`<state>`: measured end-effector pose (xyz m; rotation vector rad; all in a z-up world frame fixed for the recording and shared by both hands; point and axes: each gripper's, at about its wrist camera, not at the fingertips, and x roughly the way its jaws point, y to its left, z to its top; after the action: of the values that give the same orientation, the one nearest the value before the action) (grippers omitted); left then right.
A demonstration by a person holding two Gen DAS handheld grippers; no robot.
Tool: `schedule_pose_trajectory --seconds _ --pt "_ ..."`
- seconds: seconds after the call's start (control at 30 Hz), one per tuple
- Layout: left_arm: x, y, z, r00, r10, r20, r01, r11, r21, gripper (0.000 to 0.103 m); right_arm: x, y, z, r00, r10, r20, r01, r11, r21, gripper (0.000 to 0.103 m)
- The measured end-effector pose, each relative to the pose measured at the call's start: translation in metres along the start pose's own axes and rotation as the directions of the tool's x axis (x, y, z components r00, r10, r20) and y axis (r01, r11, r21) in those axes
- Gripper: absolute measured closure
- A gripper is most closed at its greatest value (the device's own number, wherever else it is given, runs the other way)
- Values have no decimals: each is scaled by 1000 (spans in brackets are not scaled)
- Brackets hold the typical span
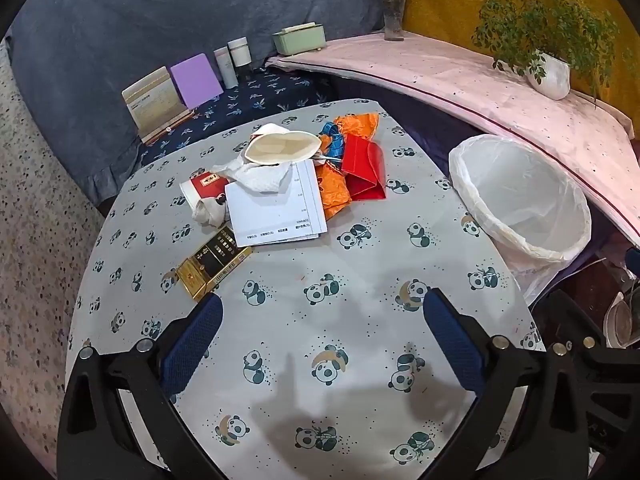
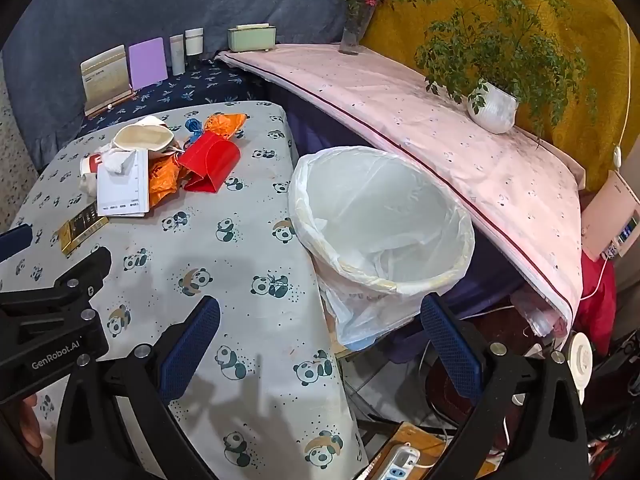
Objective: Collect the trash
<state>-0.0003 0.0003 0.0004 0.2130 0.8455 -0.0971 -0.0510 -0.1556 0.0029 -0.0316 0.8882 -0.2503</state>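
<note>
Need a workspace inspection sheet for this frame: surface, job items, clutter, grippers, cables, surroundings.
Surface: table under a grey panda-print cloth; near half bare.
Job's things: trash pile at the far side: crushed paper cup, tissue, paper sheets, orange wrapper, red folded card, gold-black box. Lined bin beside the table edge, only its liner visible inside.
Clutter: nothing seen apart from the trash.
Grippers: left gripper and right gripper open, holding nothing.
Cables: power strip and white cords on the floor.
Surroundings: potted plant, flower vase, green box.
</note>
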Motion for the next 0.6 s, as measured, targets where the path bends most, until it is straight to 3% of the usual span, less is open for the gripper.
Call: schedule_pose_trajectory --seconds 0.6 --pt "-4 7 7 1000 4 8 -4 1000 -20 7 -1 -1 5 1000 -3 14 3 1000 -4 7"
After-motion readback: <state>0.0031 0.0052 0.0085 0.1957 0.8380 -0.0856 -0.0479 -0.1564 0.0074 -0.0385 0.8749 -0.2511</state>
